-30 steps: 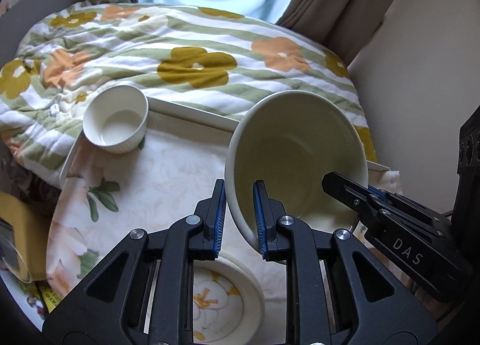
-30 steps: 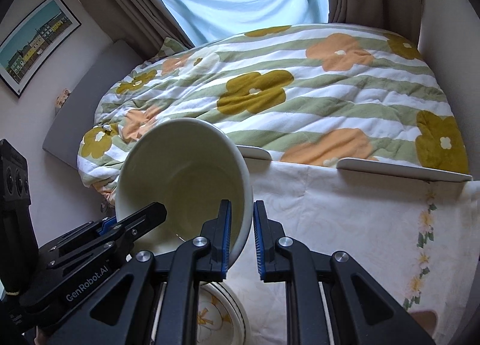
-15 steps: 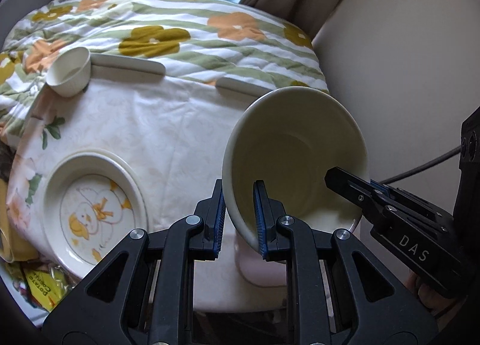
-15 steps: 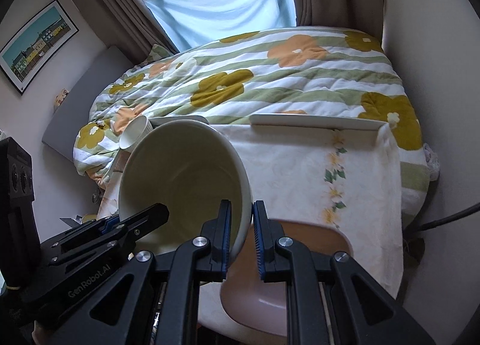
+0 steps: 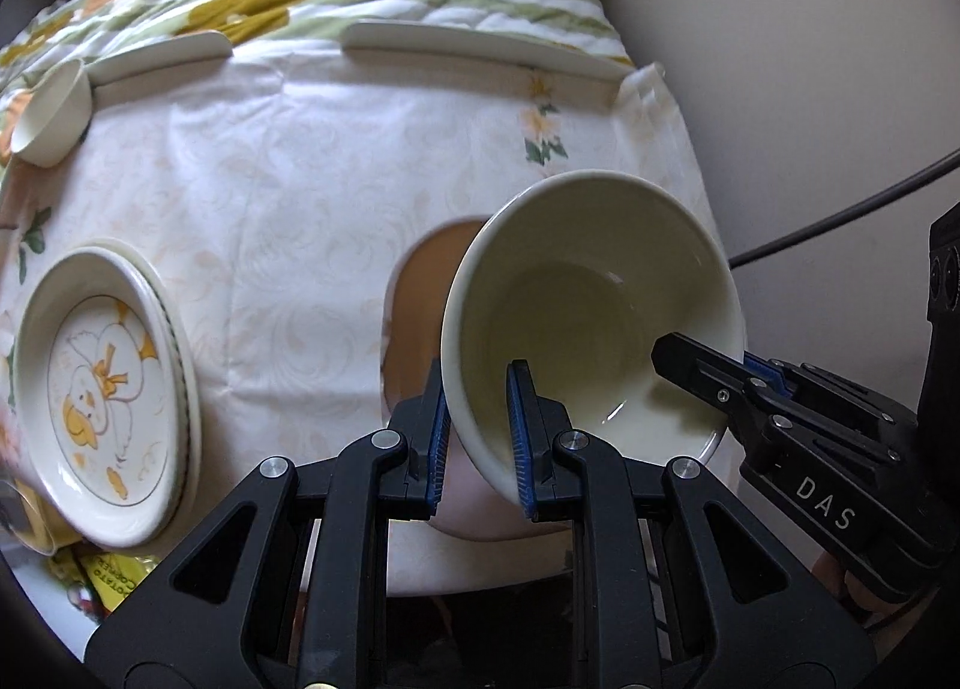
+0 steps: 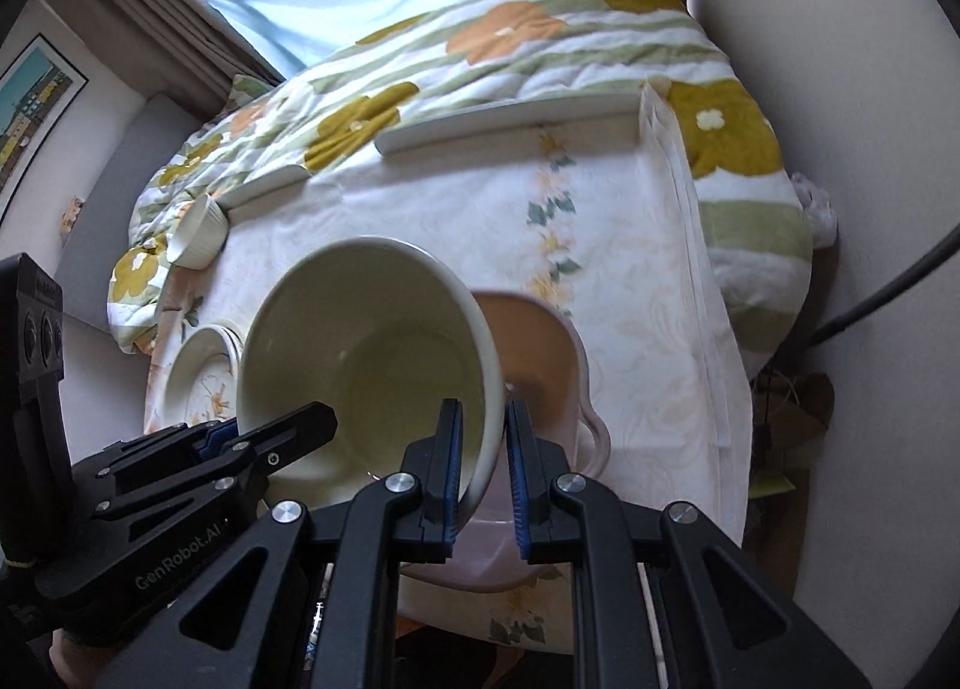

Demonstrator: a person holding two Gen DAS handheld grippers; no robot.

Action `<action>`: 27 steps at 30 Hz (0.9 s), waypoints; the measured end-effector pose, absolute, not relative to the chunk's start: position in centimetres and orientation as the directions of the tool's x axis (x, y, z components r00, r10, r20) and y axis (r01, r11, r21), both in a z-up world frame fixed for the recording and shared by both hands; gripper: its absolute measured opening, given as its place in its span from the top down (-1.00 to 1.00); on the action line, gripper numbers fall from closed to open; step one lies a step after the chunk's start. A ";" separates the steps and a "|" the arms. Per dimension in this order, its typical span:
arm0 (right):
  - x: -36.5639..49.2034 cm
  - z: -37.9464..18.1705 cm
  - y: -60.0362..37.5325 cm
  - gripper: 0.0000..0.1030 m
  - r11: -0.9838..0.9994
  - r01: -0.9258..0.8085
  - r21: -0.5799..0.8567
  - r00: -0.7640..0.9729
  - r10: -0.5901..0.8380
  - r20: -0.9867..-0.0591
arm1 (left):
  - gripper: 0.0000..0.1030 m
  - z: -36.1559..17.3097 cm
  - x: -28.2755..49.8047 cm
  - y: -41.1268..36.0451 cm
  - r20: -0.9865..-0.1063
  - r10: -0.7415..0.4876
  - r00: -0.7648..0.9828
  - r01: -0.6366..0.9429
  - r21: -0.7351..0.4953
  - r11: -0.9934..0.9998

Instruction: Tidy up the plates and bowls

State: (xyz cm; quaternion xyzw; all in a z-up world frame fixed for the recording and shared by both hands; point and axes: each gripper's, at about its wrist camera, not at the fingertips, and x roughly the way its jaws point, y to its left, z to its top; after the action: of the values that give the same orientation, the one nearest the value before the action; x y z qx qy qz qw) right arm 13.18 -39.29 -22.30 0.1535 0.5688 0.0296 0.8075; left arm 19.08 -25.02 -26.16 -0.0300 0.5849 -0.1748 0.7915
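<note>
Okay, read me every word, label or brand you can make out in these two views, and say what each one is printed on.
"DAS": on the right gripper body, left wrist view.
"GenRobot.AI": on the left gripper body, right wrist view.
Yellow packet beside the duck plate: print cut off and too blurred to read.
Wall picture: no legible text.

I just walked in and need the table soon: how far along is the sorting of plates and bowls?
Partway. Done: duck-pattern plates look stacked. In hand: both grippers, left and right, clamp the large cream bowl above the pink bowl. Left: setting it down, plus the small white cup.
</note>
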 end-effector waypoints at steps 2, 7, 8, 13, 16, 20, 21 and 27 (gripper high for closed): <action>13.0 -23.1 -39.5 0.74 0.948 0.141 0.285 0.340 0.224 -0.914 | 0.69 -26.9 19.4 -25.4 -0.924 -0.298 0.239 0.259 -0.236 0.937; 12.8 -24.9 -39.6 0.74 0.942 0.172 0.288 0.309 0.226 -0.924 | 0.69 -28.6 20.0 -26.1 -0.943 -0.258 0.209 0.298 -0.190 0.936; 12.7 -25.2 -39.6 0.74 0.942 0.175 0.287 0.305 0.225 -0.925 | 0.69 -28.9 20.1 -26.2 -0.946 -0.253 0.205 0.304 -0.184 0.935; 12.7 -26.1 -39.6 0.74 0.940 0.193 0.283 0.292 0.220 -0.931 | 0.69 -29.5 20.3 -26.6 -0.953 -0.234 0.193 0.331 -0.161 0.930; 12.7 -26.2 -39.5 0.74 0.939 0.200 0.280 0.288 0.217 -0.933 | 0.69 -29.7 20.3 -26.9 -0.957 -0.215 0.195 0.350 -0.137 0.927; 12.7 -26.2 -39.3 0.74 0.941 0.207 0.268 0.288 0.203 -0.936 | 0.69 -29.4 20.1 -27.2 -0.957 -0.190 0.221 0.377 -0.096 0.921; 12.7 -26.3 -39.3 0.74 0.942 0.209 0.264 0.287 0.199 -0.937 | 0.69 -29.3 20.1 -27.3 -0.956 -0.186 0.227 0.383 -0.088 0.920; 12.6 -26.5 -39.3 0.74 0.943 0.221 0.248 0.273 0.184 -0.944 | 0.69 -29.2 20.1 -27.3 -0.955 -0.178 0.236 0.392 -0.074 0.917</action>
State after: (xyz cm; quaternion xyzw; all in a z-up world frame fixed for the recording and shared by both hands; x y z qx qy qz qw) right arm 12.61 -39.29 -26.46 0.1680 0.6026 -0.0119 0.7801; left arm 20.13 -27.29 -29.23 0.0906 0.5904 -0.1826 0.7809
